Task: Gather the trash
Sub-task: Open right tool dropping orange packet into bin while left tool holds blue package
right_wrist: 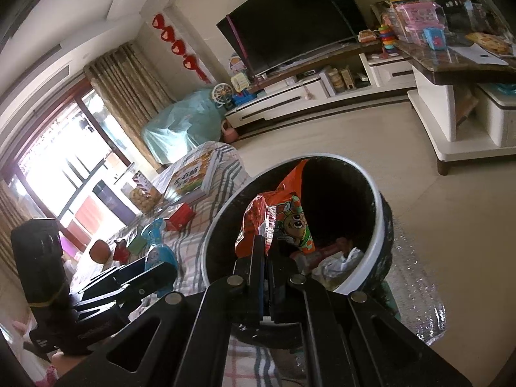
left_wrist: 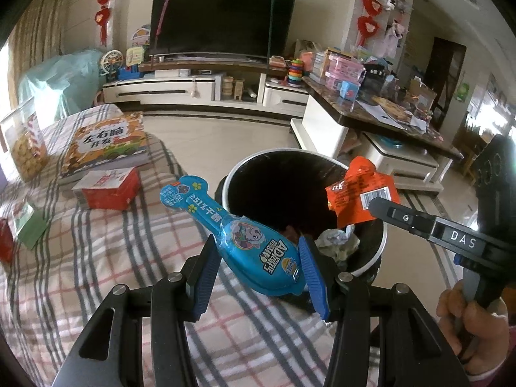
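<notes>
From the left wrist view, the left gripper has its blue ribbed pads clamped on the bulbous end of a bright blue, spoon-shaped plastic snack package, one pad on each side. The package's narrow handle sticks out ahead and to the left of the fingers, over the plaid cloth. Just ahead and to the right of the fingers gapes the round black trash bin with a white rim, with crumpled paper already at its bottom. The right gripper comes in from the right, pinching an orange foil snack wrapper above the bin's mouth.

From the right wrist view, the right gripper has its fingers pressed together on the lower edge of the orange wrapper, which stands up straight ahead of them, directly over the bin's opening. The left gripper sits off to the left with the blue package, beside the bin's rim rather than over it.

The step in hand looks like the drop-off: both pieces of trash are carried to the bin. Next, the right fingers need only part to let the wrapper fall. The left one likely has to travel farther right, so the long handle clears the rim before release.
</notes>
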{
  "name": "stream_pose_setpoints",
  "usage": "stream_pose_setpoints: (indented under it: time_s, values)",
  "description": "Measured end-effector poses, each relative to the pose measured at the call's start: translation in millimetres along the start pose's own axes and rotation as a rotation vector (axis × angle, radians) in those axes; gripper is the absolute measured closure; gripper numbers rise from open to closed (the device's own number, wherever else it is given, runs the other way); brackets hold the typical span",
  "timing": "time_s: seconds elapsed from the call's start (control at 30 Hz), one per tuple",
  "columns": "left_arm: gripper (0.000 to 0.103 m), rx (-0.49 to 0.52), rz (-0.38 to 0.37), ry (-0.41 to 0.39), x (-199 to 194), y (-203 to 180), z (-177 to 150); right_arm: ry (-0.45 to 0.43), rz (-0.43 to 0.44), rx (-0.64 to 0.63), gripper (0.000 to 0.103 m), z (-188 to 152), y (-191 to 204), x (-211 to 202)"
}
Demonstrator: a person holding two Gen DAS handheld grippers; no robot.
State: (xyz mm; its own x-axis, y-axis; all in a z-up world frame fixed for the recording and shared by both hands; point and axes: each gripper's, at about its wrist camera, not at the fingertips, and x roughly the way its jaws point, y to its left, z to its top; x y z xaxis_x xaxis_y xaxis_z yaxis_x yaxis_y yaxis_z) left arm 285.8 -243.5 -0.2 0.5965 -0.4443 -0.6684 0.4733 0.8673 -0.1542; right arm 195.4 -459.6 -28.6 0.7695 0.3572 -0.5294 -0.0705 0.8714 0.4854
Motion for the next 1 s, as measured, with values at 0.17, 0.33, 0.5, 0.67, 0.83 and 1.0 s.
stream_pose_setpoints:
  time_s: [0.17,0.33,0.5,0.67,0.83,1.0]
  values:
    - [0.055,0.022,0.001,0.013,14.6,-7.1,5.2,0.006,-0.005,0.005,0.102,4.3,-6.3,2.3]
    - [0.055,0.038,0.007,0.025,25.4,-14.6,9.2,0.010,-0.019,-0.004,0.102,7.5,-10.7,6.2]
    - [0.055,0.051,0.003,0.038,34.2,-20.8,13.4,0.017,-0.023,-0.006,0.102,14.3,-15.8,10.8]
    - [0.055,0.042,0.003,0.054,44.2,-23.7,15.1,0.026,-0.029,-0.009,0.101,18.6,-18.2,14.6]
    - [0.055,0.051,-0.002,0.061,49.8,-29.3,19.2,0.040,-0.034,-0.020,0.101,20.6,-19.6,19.2]
    - [0.055,0.057,-0.004,0.069,56.4,-32.5,23.2,0.043,-0.039,-0.026,0.101,23.4,-21.6,22.9]
